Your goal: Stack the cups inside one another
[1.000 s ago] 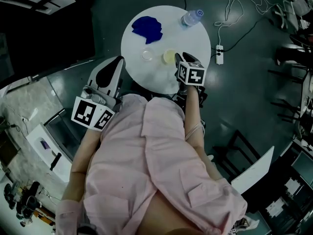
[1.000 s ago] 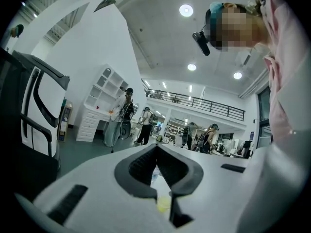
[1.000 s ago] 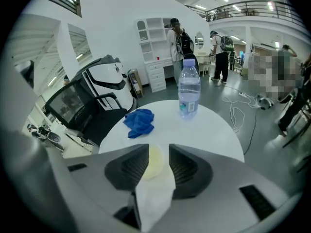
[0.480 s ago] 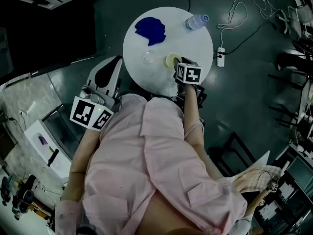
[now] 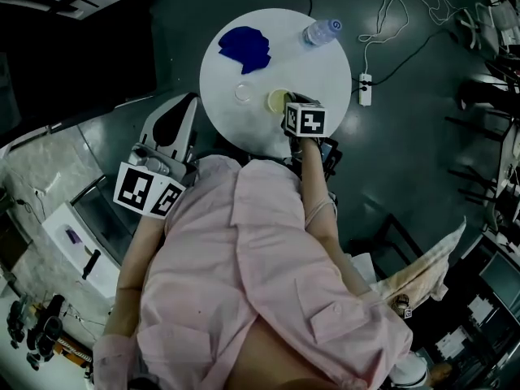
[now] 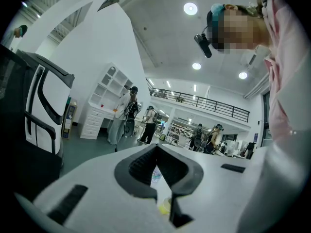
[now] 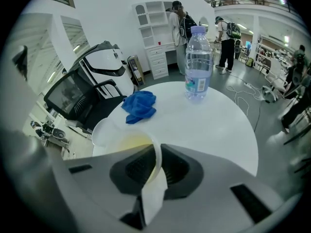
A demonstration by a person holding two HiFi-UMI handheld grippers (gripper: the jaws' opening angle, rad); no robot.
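Two cups stand near the front of the round white table [image 5: 325, 63]: a yellowish cup [image 5: 278, 100] and, just left of it, a clear cup [image 5: 244, 93]. My right gripper [image 5: 288, 109] points steeply down at the yellowish cup. Its jaws have just been closing and now pinch that cup's near wall [image 7: 156, 154] between the pads, so the right gripper [image 7: 156, 168] is shut on it. The clear cup [image 7: 103, 130] shows faintly behind it on the left. My left gripper [image 5: 166, 162] is held level off the table's left side. The left gripper [image 6: 158, 171] looks shut and holds nothing.
A blue cloth [image 5: 245, 47] lies at the table's back left and a plastic water bottle [image 5: 319, 31] at the back right. A black-and-white chair [image 7: 92, 91] stands left of the table. A power strip with cables [image 5: 365, 88] lies on the floor to the right.
My right gripper has sunk onto the yellowish cup and its jaws have closed on the cup's rim. The left gripper has stayed where it was.
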